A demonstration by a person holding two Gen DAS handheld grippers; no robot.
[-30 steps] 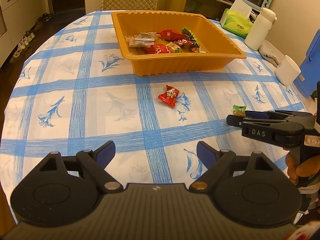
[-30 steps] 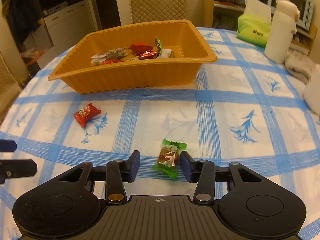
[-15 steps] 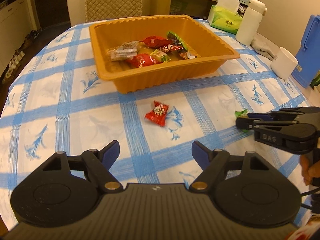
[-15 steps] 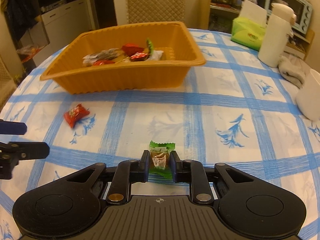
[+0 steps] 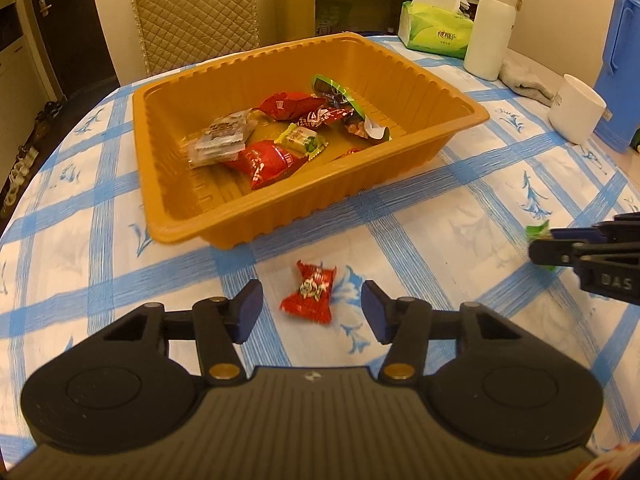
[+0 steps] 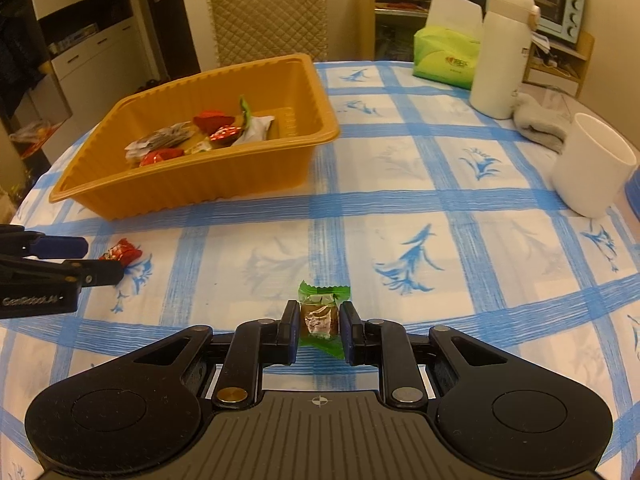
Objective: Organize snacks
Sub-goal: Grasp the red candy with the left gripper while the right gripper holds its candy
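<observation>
Left view first: my left gripper [image 5: 311, 308] has its jaws either side of the red candy [image 5: 309, 293] on the tablecloth [image 5: 440, 224], and they have just been closing in, though the pads aren't touching the wrapper yet, so nothing is gripped there. The candy lies just in front of the orange tray [image 5: 312, 184], which already holds a heap of wrapped snacks, so I judge that's where this one belongs. Off to the side I see my right gripper [image 5: 538, 242] with a green wrapper poking out. Over to the right view: the right gripper [image 6: 319, 330] is clamped on the green candy [image 6: 320, 316], pads pressed against both sides of it, low over the cloth. The tray [image 6: 192, 196] sits ahead and to the left, well apart. Next, I reckon, comes the carry to the tray.
</observation>
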